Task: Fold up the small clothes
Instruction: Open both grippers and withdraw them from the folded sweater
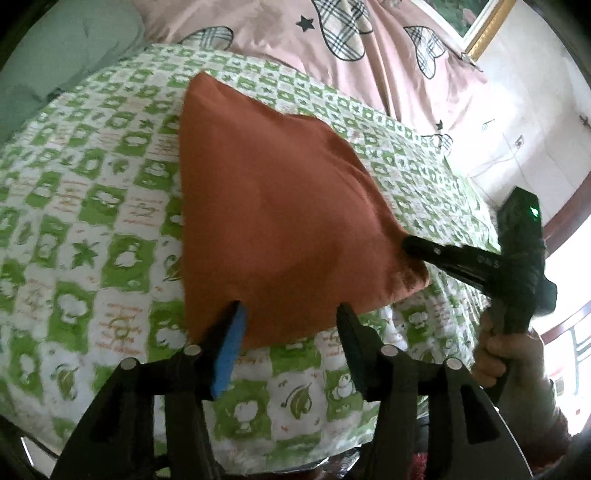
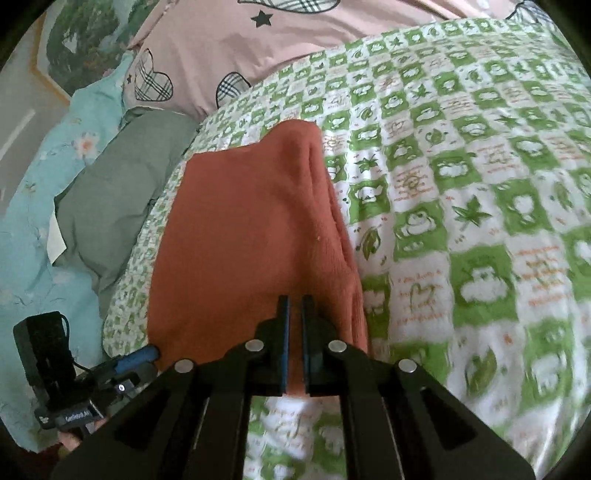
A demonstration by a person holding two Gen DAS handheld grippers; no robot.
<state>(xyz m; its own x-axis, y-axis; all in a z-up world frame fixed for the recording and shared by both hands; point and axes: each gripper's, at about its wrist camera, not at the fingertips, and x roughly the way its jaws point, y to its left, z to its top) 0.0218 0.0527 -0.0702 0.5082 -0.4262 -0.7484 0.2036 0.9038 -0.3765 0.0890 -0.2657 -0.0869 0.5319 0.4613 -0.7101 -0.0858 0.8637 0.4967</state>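
Note:
An orange-brown cloth (image 1: pixel 273 206) lies folded on the green-and-white patterned sheet (image 1: pixel 92 206). My left gripper (image 1: pixel 291 314) is open, its jaws astride the cloth's near edge without closing on it. My right gripper (image 2: pixel 294 302) is shut on the near corner of the cloth (image 2: pixel 240 236); in the left wrist view it (image 1: pixel 410 245) pinches the cloth's right corner. The left gripper also shows at the lower left of the right wrist view (image 2: pixel 144 356).
A pink quilt (image 1: pixel 332 48) with plaid hearts lies behind the sheet. A grey-green cloth (image 2: pixel 110 192) and a light blue floral cover (image 2: pixel 33 206) lie to the left. A framed picture (image 1: pixel 476 22) hangs on the wall.

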